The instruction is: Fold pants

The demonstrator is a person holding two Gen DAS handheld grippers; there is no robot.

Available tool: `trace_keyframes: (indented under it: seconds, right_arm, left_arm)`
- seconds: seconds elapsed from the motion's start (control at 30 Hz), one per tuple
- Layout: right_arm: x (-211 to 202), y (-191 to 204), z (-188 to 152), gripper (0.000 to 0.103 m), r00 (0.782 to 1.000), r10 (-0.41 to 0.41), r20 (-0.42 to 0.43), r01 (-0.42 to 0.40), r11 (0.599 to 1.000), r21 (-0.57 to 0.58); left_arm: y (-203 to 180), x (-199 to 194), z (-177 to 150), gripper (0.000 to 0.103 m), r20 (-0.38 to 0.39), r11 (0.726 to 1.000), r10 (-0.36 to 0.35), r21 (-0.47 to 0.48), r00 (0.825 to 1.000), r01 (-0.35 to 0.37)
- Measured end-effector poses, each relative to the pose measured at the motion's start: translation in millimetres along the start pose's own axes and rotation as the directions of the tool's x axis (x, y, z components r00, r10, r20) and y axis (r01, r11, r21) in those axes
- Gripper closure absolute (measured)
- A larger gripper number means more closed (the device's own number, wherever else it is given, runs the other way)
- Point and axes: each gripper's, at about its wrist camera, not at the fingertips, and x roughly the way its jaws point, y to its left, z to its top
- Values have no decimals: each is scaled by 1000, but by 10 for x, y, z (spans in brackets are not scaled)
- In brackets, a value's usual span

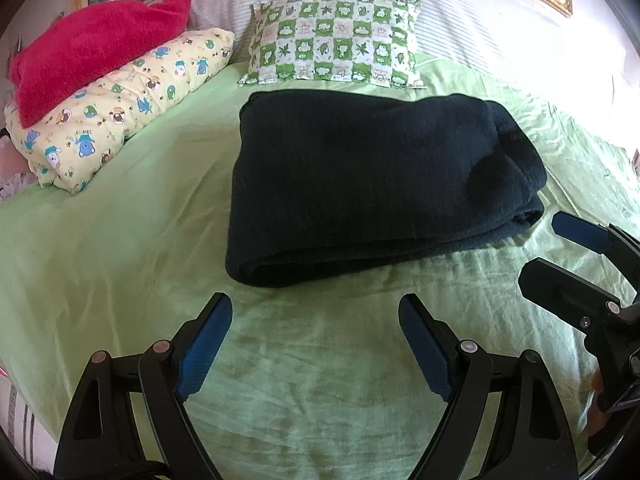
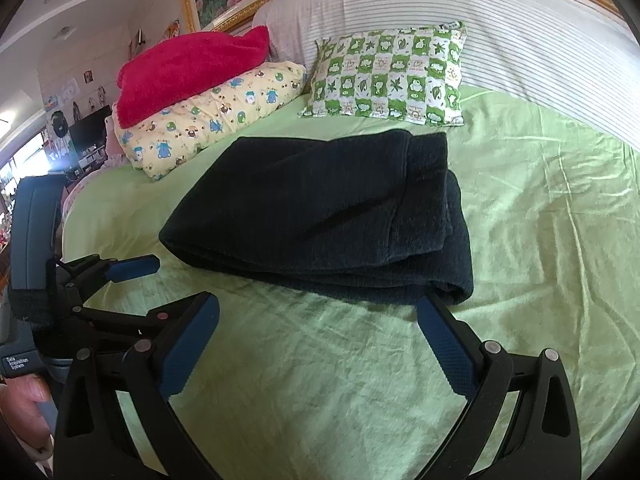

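I've got the bed (image 1: 120,240) filling both views, green sheet creased all over. Pants (image 1: 372,188) sit folded in a dark stack mid-bed, at twelve o'clock from both my claws. Behind them, at twelve, the green checked pillow (image 1: 336,40); at ten, the yellow pillow (image 1: 120,108) with a red towel (image 1: 96,52) on top. My left gripper (image 1: 316,312) is level, just above the sheet, jaws spread wide, tips just short of the stack's near edge, holding nothing. My right gripper (image 2: 318,312) is spread too, empty, its right finger (image 2: 444,340) reaching the stack's near corner; whether it touches, I can't tell. Each claw shows at the edge of the other's view.
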Motion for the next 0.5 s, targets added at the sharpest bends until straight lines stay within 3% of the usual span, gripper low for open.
trace_keyframes:
  seconds: [0.23, 0.33, 0.5]
  right_arm:
    - [-35, -13, 88, 4, 1000, -10, 16, 10, 1000, -3]
    - [-42, -21, 119, 4, 1000, -14, 16, 14, 1000, -6]
    - [-57, -38, 183, 4, 1000, -17, 19, 17, 1000, -1]
  left_arm:
    - [90, -64, 98, 19, 50, 999, 13, -30, 999, -11]
    - [67, -51, 154, 20, 53, 999, 36, -8, 998, -36]
    - [66, -68, 249, 19, 49, 1000, 18, -6, 999, -17]
